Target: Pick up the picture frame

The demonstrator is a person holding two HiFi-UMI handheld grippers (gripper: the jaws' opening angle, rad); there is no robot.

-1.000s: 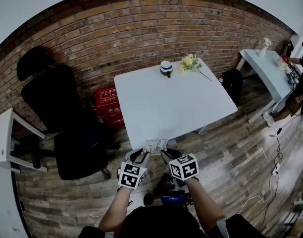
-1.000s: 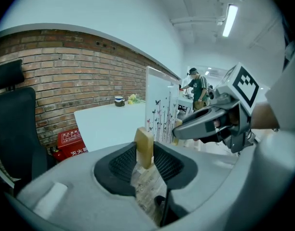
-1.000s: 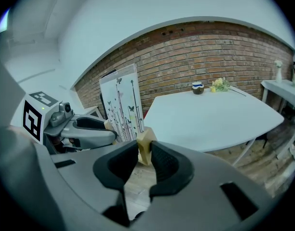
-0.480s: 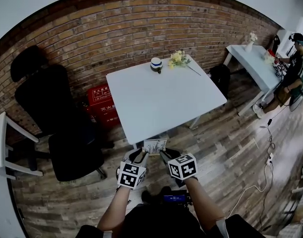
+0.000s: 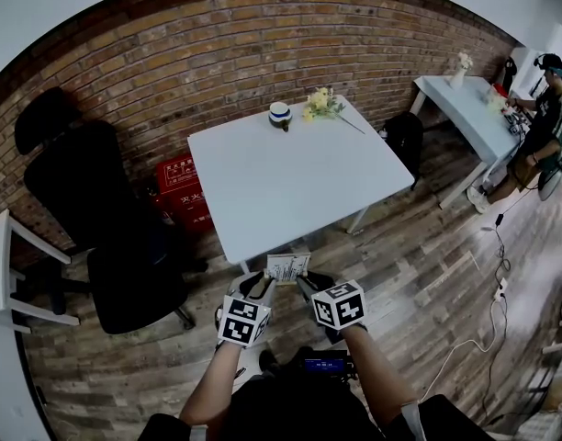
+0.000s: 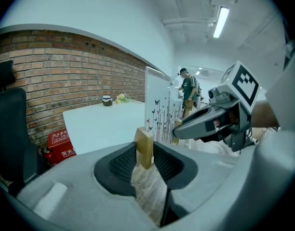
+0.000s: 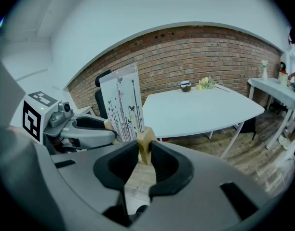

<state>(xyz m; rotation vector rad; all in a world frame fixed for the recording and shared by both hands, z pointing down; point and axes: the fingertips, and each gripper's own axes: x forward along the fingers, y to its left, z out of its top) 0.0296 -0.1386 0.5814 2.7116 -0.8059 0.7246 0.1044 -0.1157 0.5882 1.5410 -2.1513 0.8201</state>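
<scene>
The picture frame (image 5: pixel 288 266) is a white panel printed with thin stems and butterflies, with pale wooden blocks at its lower corners. It hangs upright in the air just in front of the white table (image 5: pixel 299 177), held between both grippers. My left gripper (image 5: pixel 261 288) is shut on the frame's left wooden block (image 6: pixel 144 147). My right gripper (image 5: pixel 307 286) is shut on the right wooden block (image 7: pixel 146 146). The panel (image 6: pixel 159 107) shows edge-on in the left gripper view, and its printed face (image 7: pixel 122 105) shows in the right gripper view.
A blue-banded cup (image 5: pixel 279 113) and yellow flowers (image 5: pixel 322 104) stand at the table's far edge. A black office chair (image 5: pixel 106 228) and a red box (image 5: pixel 180 186) are to the left. A second white table (image 5: pixel 474 118) with a person (image 5: pixel 543 118) is at the far right. Cables lie on the wood floor.
Both grippers keep their hold on the frame. The table has slid up and left in the head view, and the gap between it and the frame has grown a little.
</scene>
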